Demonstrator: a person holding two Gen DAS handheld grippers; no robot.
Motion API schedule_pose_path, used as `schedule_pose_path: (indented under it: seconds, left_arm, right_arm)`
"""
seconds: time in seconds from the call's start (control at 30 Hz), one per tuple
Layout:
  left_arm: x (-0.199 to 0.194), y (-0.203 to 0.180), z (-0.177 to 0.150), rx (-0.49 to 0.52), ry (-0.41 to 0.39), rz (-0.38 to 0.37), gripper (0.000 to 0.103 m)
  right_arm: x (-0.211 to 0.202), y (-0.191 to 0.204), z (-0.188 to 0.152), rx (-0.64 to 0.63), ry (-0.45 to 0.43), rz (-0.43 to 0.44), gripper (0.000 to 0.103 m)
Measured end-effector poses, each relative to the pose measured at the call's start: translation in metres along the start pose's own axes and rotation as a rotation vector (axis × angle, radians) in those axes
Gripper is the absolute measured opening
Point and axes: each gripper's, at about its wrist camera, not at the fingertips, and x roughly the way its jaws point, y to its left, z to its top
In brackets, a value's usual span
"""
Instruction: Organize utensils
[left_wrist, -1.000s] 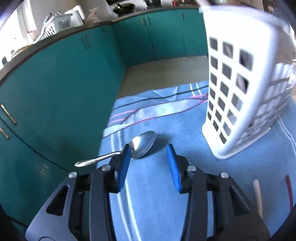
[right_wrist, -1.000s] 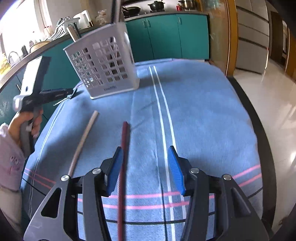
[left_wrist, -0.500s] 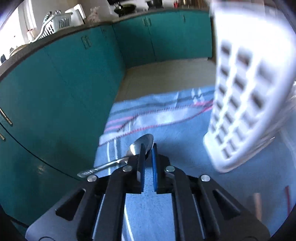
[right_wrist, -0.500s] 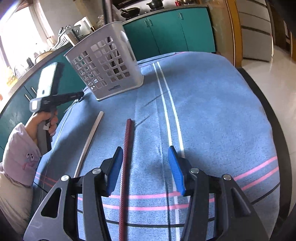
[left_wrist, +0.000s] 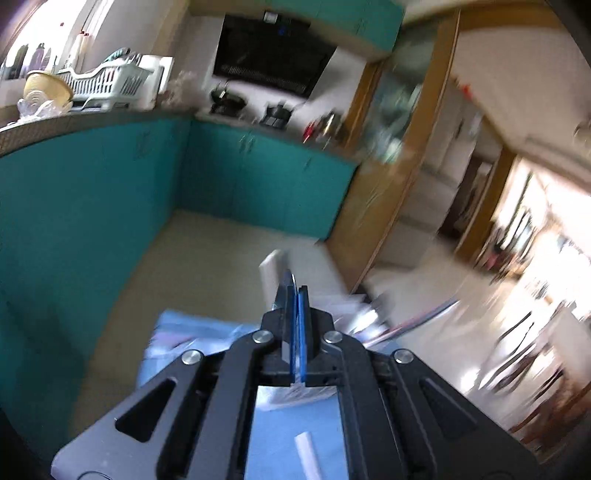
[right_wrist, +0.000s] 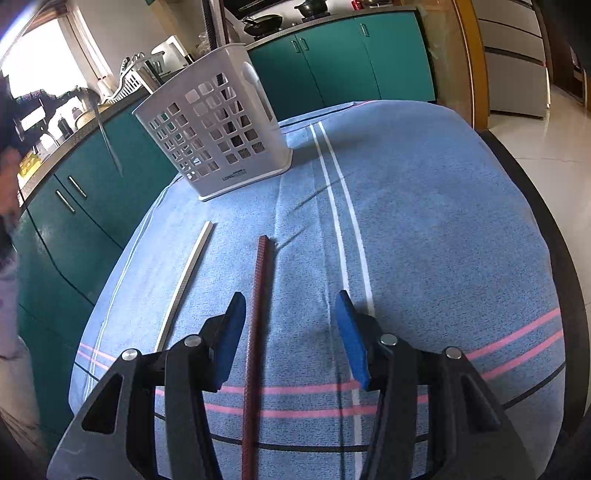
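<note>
Jaws of the left gripper (left_wrist: 297, 291) are pressed together on a spoon (left_wrist: 283, 286), of which only a thin metal edge shows beside the blue pads; those of the right gripper (right_wrist: 291, 332) stand wide apart over the blue striped cloth (right_wrist: 424, 240), straddling a dark red chopstick (right_wrist: 258, 295) without touching it. Carrying the spoon well probably means turning its handle downward above the white basket (right_wrist: 218, 136) and letting go only once it is inside the rim. A pale chopstick (right_wrist: 188, 280) lies just left of the red one. From the right wrist, basket, cloth and both chopsticks read clearly; the left wrist view is blurred, aimed at teal cabinets (left_wrist: 92, 221), and shows the grip itself.
</note>
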Motion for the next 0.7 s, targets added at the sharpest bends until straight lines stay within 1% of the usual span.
schedule_pose_path:
  seconds: [0.03, 0.07, 0.1, 0.13, 0.17, 0.2, 0.3, 0.4, 0.5, 0.57, 0.6, 0.63, 0.7]
  left_arm:
    - [-0.005, -0.006, 0.009, -0.014, -0.048, -0.038, 0.001]
    - [-0.008, -0.010, 0.014, -0.024, -0.076, -0.056, 0.001]
    - [-0.009, -0.017, 0.019, -0.034, -0.095, -0.070, 0.001]
    - [-0.001, -0.018, 0.024, -0.058, -0.101, -0.099, 0.001]
    - [0.003, -0.021, 0.028, -0.078, -0.096, -0.119, 0.001]
    - [0.014, -0.021, 0.029, -0.105, -0.079, -0.143, 0.001]
    - [0.041, -0.018, 0.024, -0.159, -0.057, -0.193, 0.001]
    - [0.064, -0.017, 0.009, -0.170, -0.022, -0.183, 0.001]
    - [0.083, -0.016, -0.007, -0.159, 0.026, -0.153, 0.001]
    - [0.088, -0.016, -0.013, -0.151, 0.048, -0.115, 0.003]
    - [0.088, -0.015, -0.015, -0.152, 0.055, -0.106, 0.013]
    - [0.087, -0.015, -0.017, -0.154, 0.057, -0.103, 0.029]
    - [0.076, -0.013, -0.021, -0.150, 0.039, -0.080, 0.043]
  right_arm:
    - [0.000, 0.000, 0.000, -0.001, 0.002, 0.001, 0.052]
    - [0.000, 0.000, 0.000, -0.002, 0.003, 0.000, 0.052]
    - [0.000, 0.000, 0.000, -0.003, 0.003, 0.000, 0.053]
    - [0.000, 0.000, -0.001, -0.004, 0.001, 0.001, 0.053]
    - [0.000, 0.000, -0.001, -0.004, 0.001, 0.002, 0.053]
    - [0.000, 0.000, -0.001, -0.004, 0.002, 0.002, 0.053]
    - [0.001, 0.001, -0.001, -0.006, 0.007, 0.006, 0.053]
    - [0.002, 0.002, -0.002, -0.010, 0.009, 0.008, 0.054]
    - [0.002, 0.002, -0.002, -0.013, 0.010, 0.014, 0.054]
    - [0.002, 0.002, -0.002, -0.016, 0.011, 0.016, 0.055]
    - [0.002, 0.002, -0.002, -0.018, 0.012, 0.017, 0.056]
    - [0.003, 0.002, -0.002, -0.018, 0.012, 0.018, 0.056]
    - [0.003, 0.003, -0.002, -0.018, 0.012, 0.018, 0.057]
